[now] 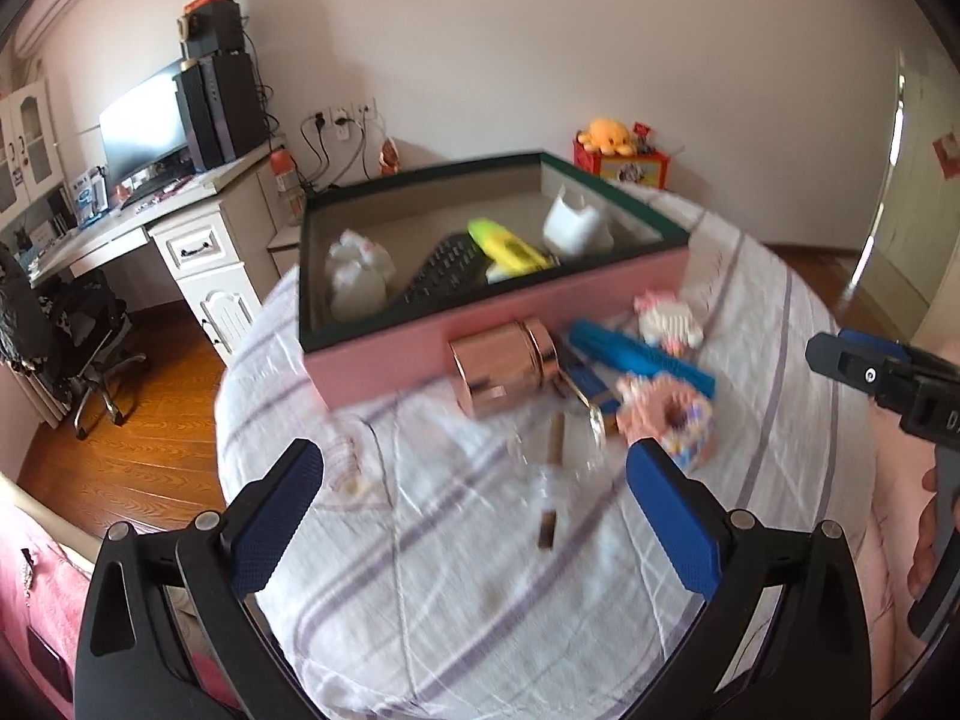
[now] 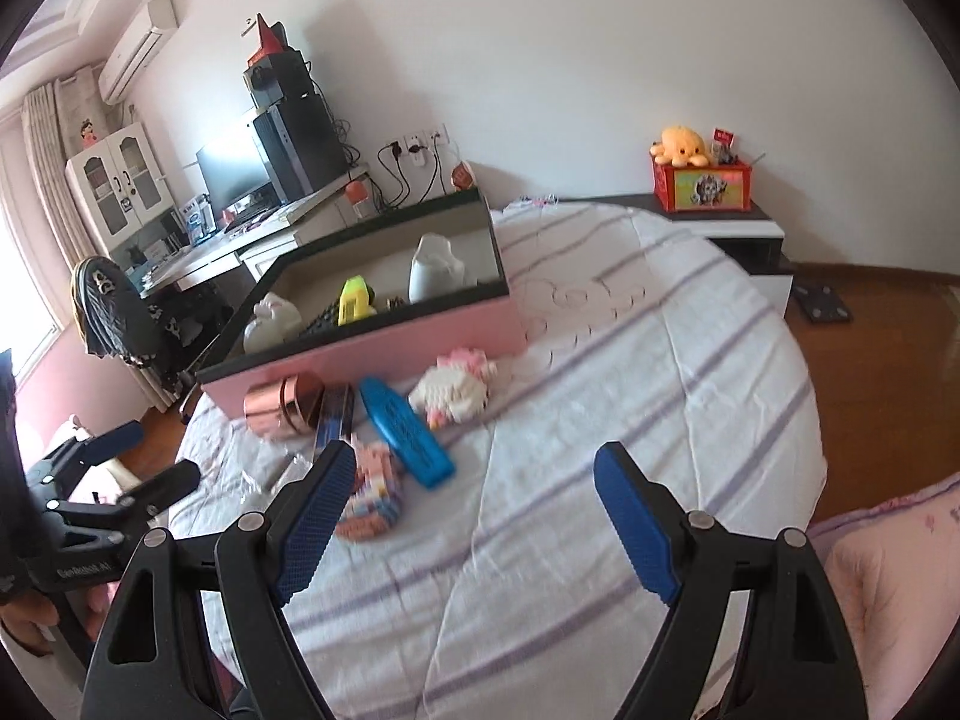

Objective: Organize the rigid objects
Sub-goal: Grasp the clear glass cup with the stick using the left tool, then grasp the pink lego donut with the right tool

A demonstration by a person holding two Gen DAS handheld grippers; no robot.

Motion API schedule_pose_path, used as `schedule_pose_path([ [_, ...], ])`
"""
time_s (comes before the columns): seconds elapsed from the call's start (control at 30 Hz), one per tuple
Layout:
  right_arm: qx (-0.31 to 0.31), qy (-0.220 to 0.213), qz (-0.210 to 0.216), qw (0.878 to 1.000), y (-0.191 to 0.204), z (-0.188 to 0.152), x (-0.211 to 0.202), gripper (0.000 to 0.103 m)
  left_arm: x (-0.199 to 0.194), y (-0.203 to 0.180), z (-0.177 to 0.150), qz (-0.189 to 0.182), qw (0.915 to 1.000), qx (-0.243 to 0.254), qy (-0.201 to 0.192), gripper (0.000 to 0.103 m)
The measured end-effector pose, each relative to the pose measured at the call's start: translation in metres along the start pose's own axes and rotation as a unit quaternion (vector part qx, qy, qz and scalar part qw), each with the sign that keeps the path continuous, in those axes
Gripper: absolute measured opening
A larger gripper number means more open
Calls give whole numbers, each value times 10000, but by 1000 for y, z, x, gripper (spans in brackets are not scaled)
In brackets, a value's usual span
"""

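1. Legible writing: white lettering on the body of the left gripper (image 2: 129, 468), seen from the right wrist view, starts "GenRobot"; the rest is too small to read. A "D" shows on the right gripper (image 1: 840, 360) in the left wrist view. Print on the blue flat case (image 2: 408, 432) is blurred.
2. Pink box (image 1: 384, 354), dark rim, lid off, on the bed (image 1: 480, 570) with striped sheet. Contents: white figurine (image 1: 357, 276), black keyboard-like item (image 1: 447, 270), yellow-green object (image 1: 507, 246), white vessel (image 1: 576, 225).
3. Loose on the bed, against or near the box front: rose-gold tin (image 1: 501, 363), blue flat case, brick-built white-and-pink figure (image 2: 459, 387), brick-built pink ring (image 1: 669, 420), clear glass item with gold trim (image 1: 558, 450).
4. Right wrist view only: dark side cabinet (image 2: 720, 222) carrying a red toy box (image 2: 705, 186) and yellow plush (image 2: 681, 147); a floor scale.
5. Left gripper fingers (image 1: 273, 528): spread wide, nothing between them; the glass item lies just ahead.
6. Right gripper fingers (image 2: 315, 525): spread, empty; the pink ring sits beside the left finger.
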State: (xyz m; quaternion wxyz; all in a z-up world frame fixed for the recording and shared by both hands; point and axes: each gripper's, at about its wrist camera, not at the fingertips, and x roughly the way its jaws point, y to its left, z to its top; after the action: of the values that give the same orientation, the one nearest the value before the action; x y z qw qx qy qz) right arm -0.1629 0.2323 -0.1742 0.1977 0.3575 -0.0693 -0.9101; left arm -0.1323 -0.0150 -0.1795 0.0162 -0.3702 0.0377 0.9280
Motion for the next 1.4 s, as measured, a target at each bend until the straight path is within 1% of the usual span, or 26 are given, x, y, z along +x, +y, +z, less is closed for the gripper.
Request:
schedule_pose_path([
  [0.13, 15, 134, 54, 9999, -2, -11, 4, 83, 19, -9, -7, -67, 9997, -5, 240, 102],
  [0.23, 14, 215, 48, 9998, -3, -16, 8, 83, 32, -16, -7, -133, 9994, -11, 335, 102],
  [0.3, 13, 258, 63, 9996, -4, -19, 10, 83, 39, -21, -7, -164, 9994, -14, 303, 101],
  [0.33, 16, 271, 49, 9996, -4, -21, 11, 83, 43, -23, -7, -121, 9994, 1, 320, 95],
  [0.37, 13, 281, 47, 9996, -5, -22, 11, 83, 46, -26, -6, -47, 9994, 41, 337, 86],
  [0.4, 11, 294, 40, 9996, -5, -23, 12, 83, 50, -28, -6, -29, 9993, 78, 366, 83],
  [0.43, 4, 308, 29, 9995, -5, -23, 13, 83, 54, -30, -6, -74, 9990, 116, 433, 72],
  [0.47, -13, 320, 33, 9995, -5, -24, 14, 83, 58, -31, -6, -194, 9983, 139, 539, 59],
  [0.53, -41, 371, 22, 9993, -4, -25, 18, 83, 65, -33, -6, -332, 9973, 151, 635, 51],
  [0.63, -48, 408, 25, 9992, -3, -25, 22, 83, 66, -32, -7, -360, 9978, 202, 515, 50],
  [0.7, -97, 429, 40, 9990, 2, -26, 25, 83, 64, -27, -8, -420, 9977, 162, 501, 50],
  [0.83, -309, 477, 25, 9984, 18, -27, 32, 83, 56, -17, -14, -409, 9976, 201, 526, 50],
  [0.9, -445, 510, -23, 9977, 30, -28, 37, 83, 51, -8, -18, -343, 9978, 170, 536, 50],
  [0.97, -570, 500, -94, 9971, 41, -30, 41, 83, 48, 5, -21, -190, 9983, 51, 543, 50],
  [1.07, -717, 456, -70, 9964, 58, -30, 48, 83, 46, 20, -25, -36, 9984, -90, 549, 50],
  [1.13, -835, 481, -148, 9952, 69, -31, 56, 83, 46, 26, -27, 66, 9983, -140, 562, 50],
  [1.23, -917, 438, -266, 9945, 78, -32, 65, 83, 46, 31, -29, 40, 9982, -205, 559, 50],
  [1.3, -921, 344, -288, 9947, 80, -33, 67, 82, 46, 31, -30, 47, 9982, -189, 559, 50],
  [1.33, -926, 282, -270, 9949, 79, -34, 67, 79, 47, 30, -30, 49, 9983, -185, 553, 51],
  [1.37, -952, 286, -261, 9947, 79, -35, 67, 71, 47, 30, -30, 42, 9983, -179, 558, 51],
  [1.4, -990, 296, -284, 9942, 78, -36, 68, 66, 47, 30, -29, 33, 9983, -179, 553, 51],
])
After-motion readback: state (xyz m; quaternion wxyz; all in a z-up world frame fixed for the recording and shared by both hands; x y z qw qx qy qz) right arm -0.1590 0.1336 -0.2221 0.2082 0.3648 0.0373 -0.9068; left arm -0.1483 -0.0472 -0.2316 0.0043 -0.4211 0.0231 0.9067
